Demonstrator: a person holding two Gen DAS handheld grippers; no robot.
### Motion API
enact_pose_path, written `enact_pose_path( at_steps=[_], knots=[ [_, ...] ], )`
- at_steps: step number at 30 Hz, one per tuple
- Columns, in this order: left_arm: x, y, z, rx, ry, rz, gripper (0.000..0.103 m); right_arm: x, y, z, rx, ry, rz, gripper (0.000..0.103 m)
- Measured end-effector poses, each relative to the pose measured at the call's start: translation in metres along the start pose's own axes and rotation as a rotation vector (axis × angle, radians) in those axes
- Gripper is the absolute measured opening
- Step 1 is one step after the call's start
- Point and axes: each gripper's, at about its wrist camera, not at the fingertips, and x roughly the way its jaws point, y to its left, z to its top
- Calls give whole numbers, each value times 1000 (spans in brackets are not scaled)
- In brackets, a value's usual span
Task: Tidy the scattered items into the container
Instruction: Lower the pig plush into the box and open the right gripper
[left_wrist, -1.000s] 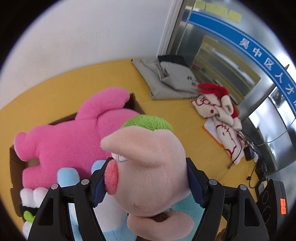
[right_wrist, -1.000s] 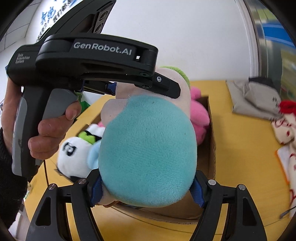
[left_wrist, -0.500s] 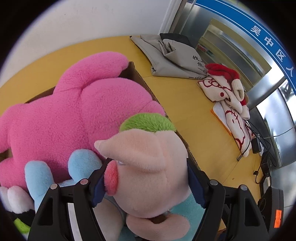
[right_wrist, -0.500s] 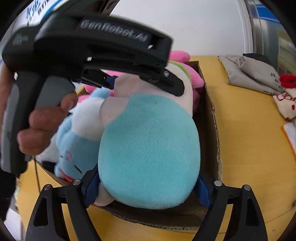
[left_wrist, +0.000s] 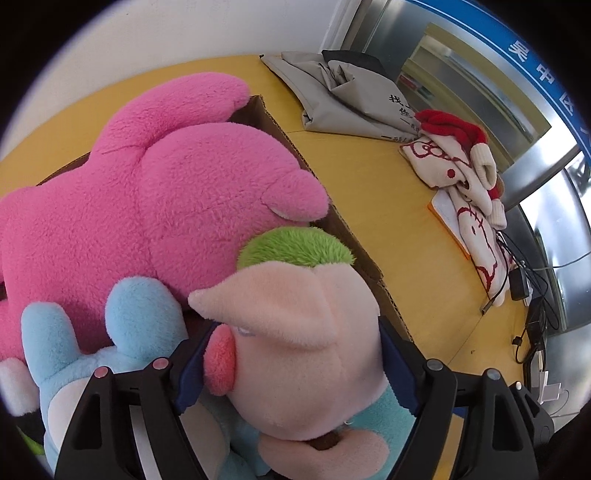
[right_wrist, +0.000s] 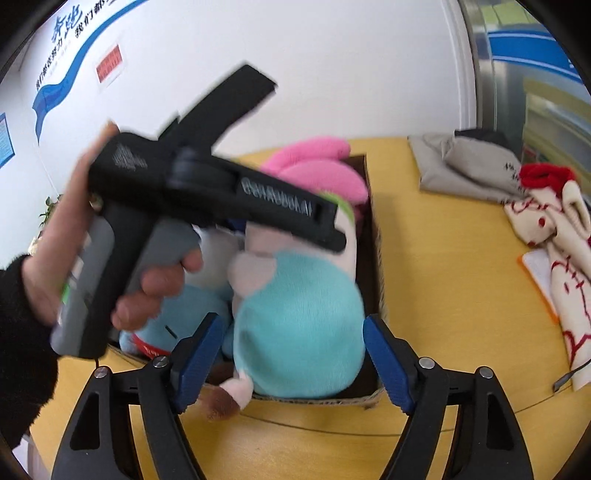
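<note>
The pig (left_wrist: 295, 332) is sitting inside the box (left_wrist: 354, 236), at its right end, against the wall nearest the open table (left_wrist: 388, 221). Its green tuft is pressing against the pink toy (left_wrist: 147, 192), which is lying across most of the box and sticking up above the rim. A blue toy (left_wrist: 122, 317) is lying just left of the pig, touching it.

The left gripper (left_wrist: 291, 365) is pointing steeply down over the box with the pig's head between its fingers. Its jaws are opening, though the right pad is still looking pressed to the side of the head and the left pad is sitting right by the snout. In the right wrist view a hand (right_wrist: 155, 291) in a dark sleeve is holding this gripper's handle, blurred.

The right gripper (right_wrist: 291, 354) is hovering at the near edge of the box, in front of the pig's teal body. Its jaws are closing, yet both pads are standing clear of the body with a gap on each side, so nothing is being gripped. One pig foot is hanging over the near rim.

A grey cloth (left_wrist: 332, 96) and a red-and-cream cloth (left_wrist: 461, 177) are lying on the table well apart from the box, with cables (left_wrist: 532, 295) trailing at the far edge
</note>
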Motion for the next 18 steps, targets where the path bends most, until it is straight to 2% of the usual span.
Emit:
enact_pose_path(
  at_steps=[1, 2, 6, 9, 11, 13, 15, 18],
  knots=[
    [0, 0, 0, -1, 1, 1, 81, 6, -2, 2, -10, 17, -3, 69],
    [0, 0, 0, -2, 2, 3, 81, 14, -5, 4, -16, 38, -7, 66],
    [-8, -4, -4, 18, -21, 14, 81, 26, -8, -3, 2, 82, 5, 62],
    [-33, -3, -2, 9, -110, -10, 75, 25, -13, -7, 14, 89, 9, 62],
    [-47, 2, 1, -13, -156, -17, 75, 25, -17, -9, 25, 94, 17, 62],
    [-45, 3, 3, -7, -148, 37, 75, 26, -18, -8, 28, 95, 17, 63],
    [-30, 2, 2, 23, -93, 90, 75, 26, -21, -8, 31, 96, 12, 66],
    [-22, 11, 2, -23, -86, 53, 77, 25, -17, -9, 21, 103, -5, 79]
  ],
)
